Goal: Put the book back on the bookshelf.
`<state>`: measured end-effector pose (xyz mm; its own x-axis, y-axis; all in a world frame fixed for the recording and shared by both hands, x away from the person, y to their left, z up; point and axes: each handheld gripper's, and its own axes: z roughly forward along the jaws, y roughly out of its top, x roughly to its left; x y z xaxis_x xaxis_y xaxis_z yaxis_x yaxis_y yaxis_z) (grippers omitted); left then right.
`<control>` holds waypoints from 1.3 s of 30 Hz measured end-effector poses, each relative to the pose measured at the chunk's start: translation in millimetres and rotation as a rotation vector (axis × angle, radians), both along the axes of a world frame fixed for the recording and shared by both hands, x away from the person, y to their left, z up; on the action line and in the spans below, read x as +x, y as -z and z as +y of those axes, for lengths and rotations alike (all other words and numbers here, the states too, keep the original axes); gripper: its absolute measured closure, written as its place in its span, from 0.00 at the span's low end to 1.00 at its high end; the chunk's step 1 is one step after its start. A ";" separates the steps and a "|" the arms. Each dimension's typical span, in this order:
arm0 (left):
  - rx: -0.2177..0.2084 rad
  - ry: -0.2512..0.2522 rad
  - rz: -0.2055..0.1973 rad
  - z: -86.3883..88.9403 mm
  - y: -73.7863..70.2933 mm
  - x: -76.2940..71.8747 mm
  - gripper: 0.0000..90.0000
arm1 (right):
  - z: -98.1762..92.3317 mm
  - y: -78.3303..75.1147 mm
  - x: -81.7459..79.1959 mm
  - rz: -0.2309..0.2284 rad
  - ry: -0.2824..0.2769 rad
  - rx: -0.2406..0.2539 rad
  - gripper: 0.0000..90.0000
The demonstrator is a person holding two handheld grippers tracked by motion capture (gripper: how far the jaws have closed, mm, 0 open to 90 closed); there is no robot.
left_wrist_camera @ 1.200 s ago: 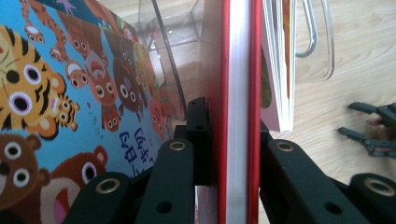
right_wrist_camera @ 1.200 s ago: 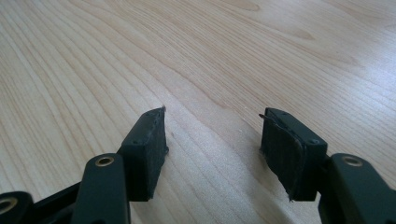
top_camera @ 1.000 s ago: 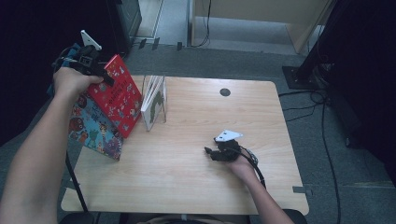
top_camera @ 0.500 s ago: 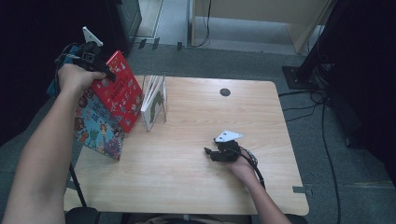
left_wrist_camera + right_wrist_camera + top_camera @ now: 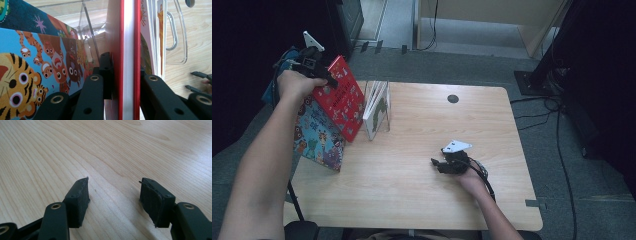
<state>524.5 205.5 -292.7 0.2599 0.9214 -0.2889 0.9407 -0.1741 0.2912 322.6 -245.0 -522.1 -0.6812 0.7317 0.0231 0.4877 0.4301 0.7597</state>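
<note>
My left gripper (image 5: 328, 80) is raised over the table's left edge, shut on the top edge of a red picture book (image 5: 339, 102). In the left gripper view the red book (image 5: 128, 37) stands edge-on with a pad pressed on each cover. Its lower corner hangs beside a clear acrylic book stand (image 5: 379, 117) that holds thin white books. A blue book with cartoon animals (image 5: 318, 137) leans just behind the red one. My right gripper (image 5: 435, 165) rests low on the wooden table (image 5: 422, 205), open with nothing between its jaws (image 5: 113, 195).
A small dark round hole (image 5: 453, 98) sits near the table's far edge. Black cables (image 5: 557, 115) trail over the grey floor on the right. A dark cabinet (image 5: 347, 20) stands beyond the far left corner.
The left hand has drifted slightly up and right with the red book, and its forearm has swung in closer to the table. The right gripper has not moved.
</note>
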 end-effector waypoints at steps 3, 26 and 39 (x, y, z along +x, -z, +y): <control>-0.001 0.000 0.003 0.1 0.2 0.2 0.87 | 0.0 -0.1 0.0 0.000 0.000 -0.001 0.45; -0.053 0.010 -0.052 10.4 -13.8 -7.2 0.64 | -0.1 0.0 -0.3 0.002 -0.001 0.001 0.44; -0.058 -0.010 -0.079 15.9 -21.6 -13.7 0.58 | -0.6 0.0 -0.4 0.002 -0.006 0.001 0.43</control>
<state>510.9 221.4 -271.1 0.2746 0.9065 -0.3208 0.9162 -0.1453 0.3735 322.1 -245.7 -522.1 -0.6859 0.7273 0.0252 0.4865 0.4324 0.7592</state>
